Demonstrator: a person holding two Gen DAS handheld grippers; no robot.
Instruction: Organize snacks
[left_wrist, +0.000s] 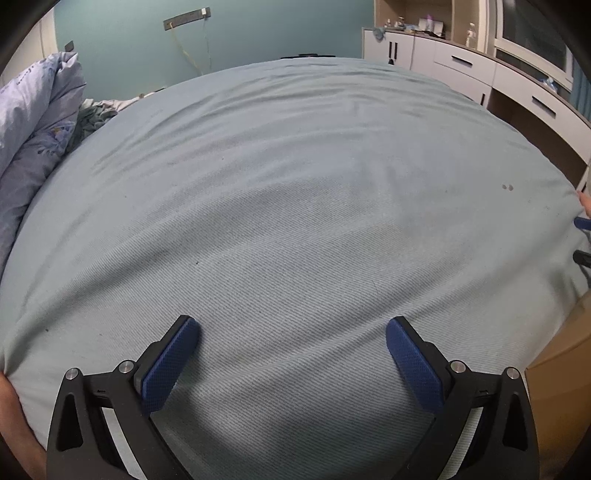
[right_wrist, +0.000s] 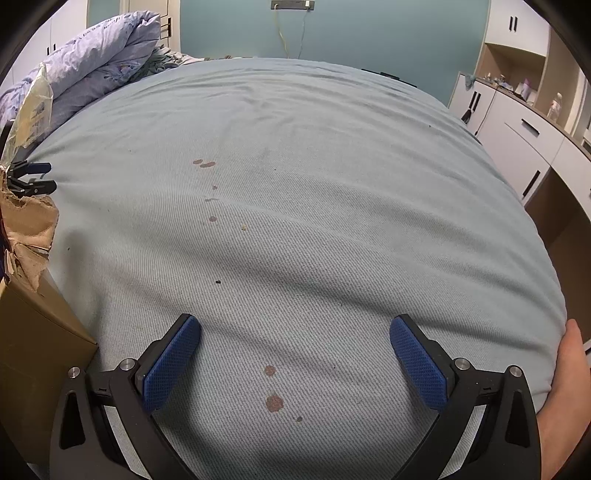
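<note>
Two grippers, left gripper (left_wrist: 293, 334) and right gripper (right_wrist: 295, 334), fingers spread, empty, over bed sheet (right_wrist: 314, 184); one cardboard box (right_wrist: 33, 332) between.

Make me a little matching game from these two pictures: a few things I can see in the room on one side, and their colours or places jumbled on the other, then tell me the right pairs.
Things:
1. bed sheet
2. cardboard box
3. folded quilt
4. left hand-held gripper

Descriptions:
A. brown, at the left edge of the right wrist view
B. pale blue-green, with small reddish spots
C. open, blue pads over bare sheet
D. lilac with a flower print, heaped at the far left of the bed

Pairs: 1-B, 2-A, 3-D, 4-C
</note>
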